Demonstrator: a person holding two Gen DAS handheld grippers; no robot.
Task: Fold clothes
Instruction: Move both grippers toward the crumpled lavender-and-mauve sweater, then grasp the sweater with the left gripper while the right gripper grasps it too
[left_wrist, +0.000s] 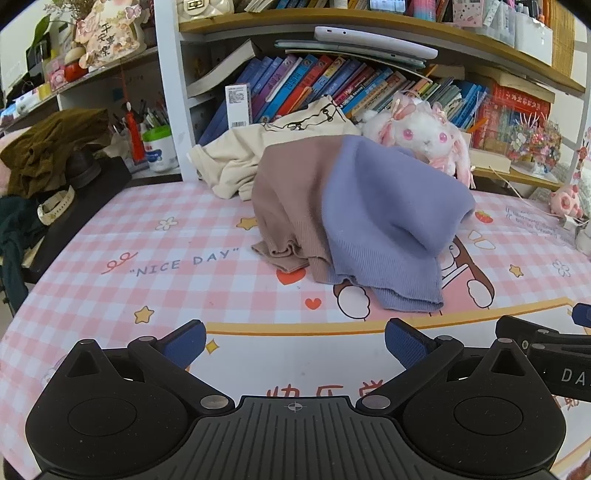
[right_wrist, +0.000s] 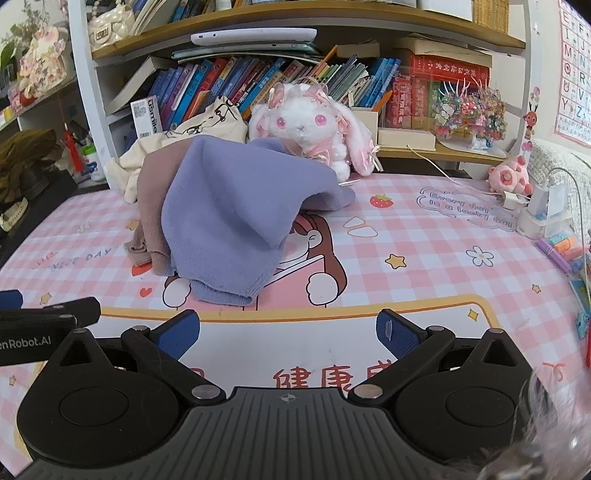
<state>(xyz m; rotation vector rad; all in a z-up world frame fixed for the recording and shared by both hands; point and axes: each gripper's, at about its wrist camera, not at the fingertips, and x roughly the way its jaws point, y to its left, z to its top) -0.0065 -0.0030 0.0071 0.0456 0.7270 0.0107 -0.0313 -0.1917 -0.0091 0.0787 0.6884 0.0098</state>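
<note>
A knit garment, mauve-brown on its left half and lavender on its right (left_wrist: 369, 221) (right_wrist: 221, 214), lies in a rumpled heap on the pink checked desk mat (left_wrist: 147, 240) (right_wrist: 424, 240). Behind it sits a crumpled cream garment (left_wrist: 236, 158) (right_wrist: 147, 155). My left gripper (left_wrist: 295, 341) is open over the mat's front edge, a short way before the lavender hem, with nothing between its blue pads. My right gripper (right_wrist: 288, 334) is open too, in front of the same hem and empty. Each gripper shows at the edge of the other's view.
A white plush rabbit (left_wrist: 424, 140) (right_wrist: 310, 125) leans against the bookshelf (left_wrist: 332, 85) right behind the heap. An olive cloth pile (left_wrist: 51, 147) and a watch lie at the left. A small pink plush (right_wrist: 509, 177), a charger and coloured pens (right_wrist: 561, 251) crowd the right edge.
</note>
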